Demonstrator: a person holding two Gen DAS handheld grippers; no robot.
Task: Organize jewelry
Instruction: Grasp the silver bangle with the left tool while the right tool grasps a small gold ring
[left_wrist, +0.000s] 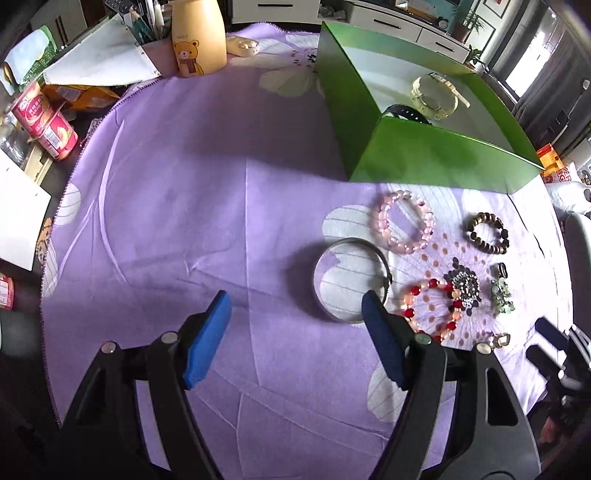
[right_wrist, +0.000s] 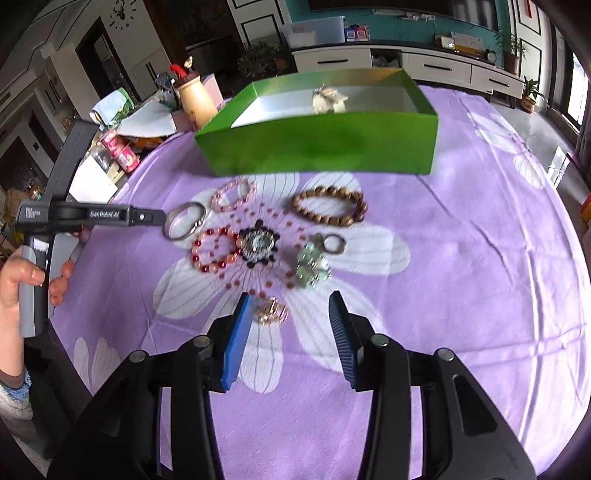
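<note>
Jewelry lies on a purple flowered cloth (left_wrist: 166, 221) in front of a green box (left_wrist: 443, 162). My left gripper (left_wrist: 295, 302) is open, just left of a silver bangle (left_wrist: 351, 280); its right finger tip sits at the bangle's near rim. Beside it lie a pink bead bracelet (left_wrist: 404, 225), a brown bead bracelet (left_wrist: 487, 232) and a red bead bracelet (left_wrist: 436, 310). My right gripper (right_wrist: 291, 302) is open above the cloth, with a small gold piece (right_wrist: 271, 312) between its fingertips. The box (right_wrist: 317, 147) holds a cream bracelet (left_wrist: 436, 96) and a dark band (left_wrist: 406, 112).
A green stone piece (right_wrist: 312, 266), a ring (right_wrist: 334, 243) and a dark round brooch (right_wrist: 258, 243) lie near the bracelets. A bear-print bottle (left_wrist: 197, 37), a pen holder (left_wrist: 147, 33), red cans (left_wrist: 44, 122) and papers crowd the table's far left edge.
</note>
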